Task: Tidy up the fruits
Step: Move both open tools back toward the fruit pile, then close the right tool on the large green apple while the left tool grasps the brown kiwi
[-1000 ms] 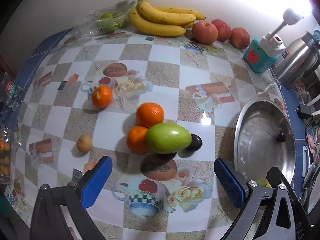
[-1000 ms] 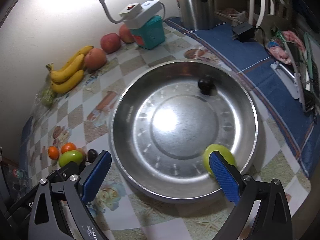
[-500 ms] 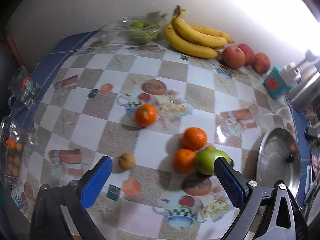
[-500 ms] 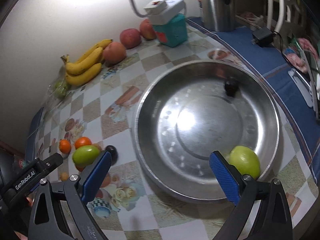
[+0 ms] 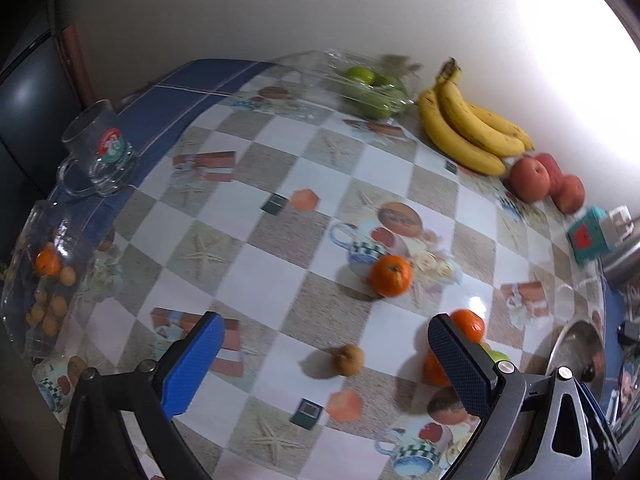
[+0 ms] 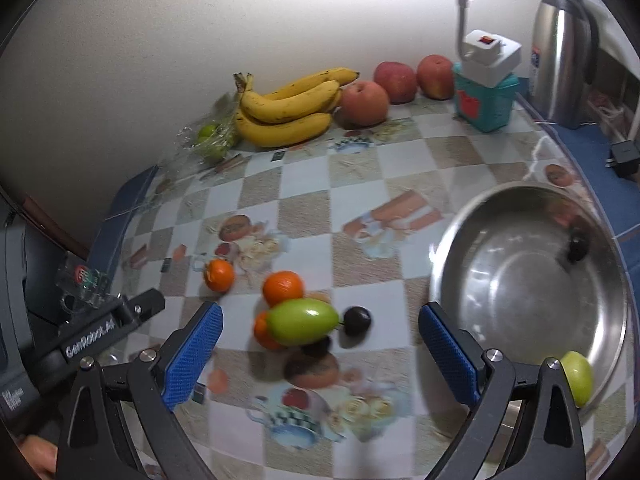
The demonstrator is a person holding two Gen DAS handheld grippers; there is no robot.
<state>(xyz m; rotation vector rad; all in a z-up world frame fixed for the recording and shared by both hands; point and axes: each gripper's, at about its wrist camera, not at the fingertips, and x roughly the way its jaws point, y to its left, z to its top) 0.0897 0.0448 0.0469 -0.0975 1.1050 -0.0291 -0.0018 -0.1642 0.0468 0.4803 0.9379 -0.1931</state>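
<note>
A green mango [image 6: 302, 321] lies on the checked tablecloth among oranges [image 6: 282, 287] and a dark plum [image 6: 357, 320]. One orange [image 5: 390, 275] sits apart, and a small brown fruit [image 5: 348, 359] lies near it. A steel bowl [image 6: 452, 248] at the right holds a green apple [image 6: 577, 376] and a dark plum [image 6: 579, 248]. My left gripper [image 5: 322, 366] is open and empty above the brown fruit. My right gripper [image 6: 318, 354] is open and empty, just in front of the mango.
Bananas [image 6: 288, 109], red apples [image 6: 365, 103] and a bag of limes [image 6: 210, 137] lie along the back wall. A teal box with a lamp [image 6: 486, 100] and a steel kettle [image 6: 564, 60] stand at the back right. A glass mug [image 5: 100, 152] and a clear container of small fruits [image 5: 48, 284] are at the left.
Both grippers have swung left. The right view has moved off the bowl toward the fruit cluster. The left view has moved from the mango toward the table's left side.
</note>
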